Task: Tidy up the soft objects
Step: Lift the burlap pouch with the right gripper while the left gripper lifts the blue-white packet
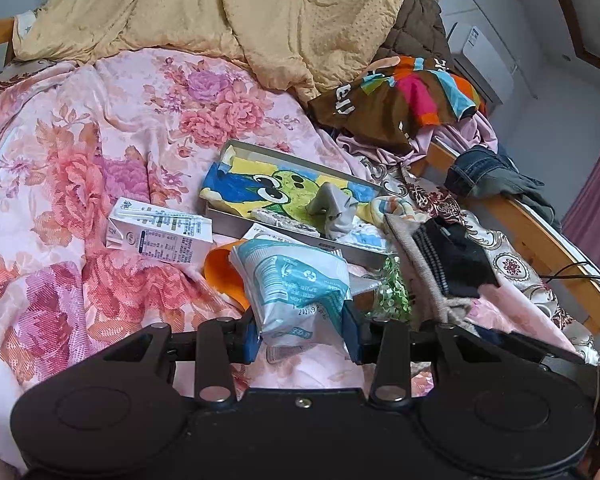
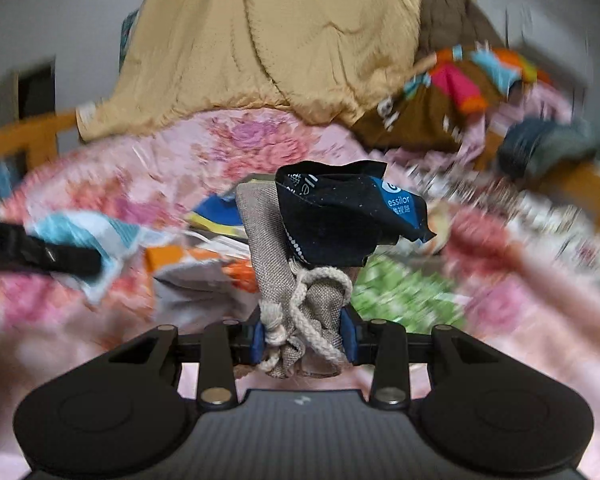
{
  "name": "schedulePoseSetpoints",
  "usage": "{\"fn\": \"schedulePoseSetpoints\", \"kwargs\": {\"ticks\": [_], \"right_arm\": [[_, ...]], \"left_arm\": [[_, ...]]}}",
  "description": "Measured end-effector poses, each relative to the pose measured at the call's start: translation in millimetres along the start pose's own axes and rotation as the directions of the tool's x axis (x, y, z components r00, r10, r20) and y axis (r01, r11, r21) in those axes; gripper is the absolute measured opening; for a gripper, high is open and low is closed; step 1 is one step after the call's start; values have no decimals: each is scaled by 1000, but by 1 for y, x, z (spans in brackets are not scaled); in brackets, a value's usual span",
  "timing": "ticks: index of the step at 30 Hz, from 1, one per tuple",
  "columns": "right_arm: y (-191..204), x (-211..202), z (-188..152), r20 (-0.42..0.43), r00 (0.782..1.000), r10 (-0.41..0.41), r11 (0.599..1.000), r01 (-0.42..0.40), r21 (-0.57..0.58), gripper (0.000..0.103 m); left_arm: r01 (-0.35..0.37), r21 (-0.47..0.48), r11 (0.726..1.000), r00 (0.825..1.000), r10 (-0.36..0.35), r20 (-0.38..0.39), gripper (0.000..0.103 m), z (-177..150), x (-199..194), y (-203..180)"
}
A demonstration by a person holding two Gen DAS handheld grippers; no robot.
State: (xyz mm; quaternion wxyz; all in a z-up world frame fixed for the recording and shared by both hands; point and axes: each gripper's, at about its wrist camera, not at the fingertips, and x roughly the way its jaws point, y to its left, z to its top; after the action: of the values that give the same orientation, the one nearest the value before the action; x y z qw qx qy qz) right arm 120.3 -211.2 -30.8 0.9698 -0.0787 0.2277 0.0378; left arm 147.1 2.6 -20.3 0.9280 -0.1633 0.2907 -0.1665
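- Sorting step in hand, as I judge it: both tools are loaded with soft items lifted off the floral bedspread (image 1: 80, 168), awaiting placement.
- Left gripper (image 1: 302, 338): jaws part-closed, pads pressing either side of the teal-and-white soft pack (image 1: 296, 280). I hold it just above the bed, near the metal tray (image 1: 300, 236).
- Right gripper (image 2: 306, 340): jaws part-closed on the beige drawstring pouch (image 2: 272, 240), cord bunched between the pads. A black cloth (image 2: 340, 220) sits against the pouch's top; I cannot tell whether it is gripped or merely draped.
- Surroundings in the right wrist view are smeared; that tool is swinging.
- Next move, in my estimate: carry each item to a clear spot or the tray, lower until supported, then release. Avoid snagging the cord.
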Motion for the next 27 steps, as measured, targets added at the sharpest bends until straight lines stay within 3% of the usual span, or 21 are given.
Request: {"fn": "schedulePoseSetpoints", "kwargs": {"ticks": [5, 14, 20, 24, 27], "right_arm": [[22, 0, -3, 33, 996, -85, 987, 88, -136, 40], [40, 13, -7, 84, 969, -233, 921, 247, -300, 40], [46, 16, -12, 109, 954, -279, 884, 300, -360, 40], [51, 21, -14, 139, 939, -315, 838, 344, -424, 40], [49, 25, -11, 136, 939, -316, 839, 344, -421, 40]], "left_arm": [[3, -3, 1000, 1000, -3, -1, 42, 0, 0, 0], [4, 2, 1000, 1000, -4, 8, 42, 3, 0, -2], [0, -12, 1000, 1000, 0, 4, 42, 2, -1, 0], [1, -8, 1000, 1000, -1, 2, 42, 2, 0, 0], [2, -6, 1000, 1000, -2, -2, 42, 1, 1, -1]]}}
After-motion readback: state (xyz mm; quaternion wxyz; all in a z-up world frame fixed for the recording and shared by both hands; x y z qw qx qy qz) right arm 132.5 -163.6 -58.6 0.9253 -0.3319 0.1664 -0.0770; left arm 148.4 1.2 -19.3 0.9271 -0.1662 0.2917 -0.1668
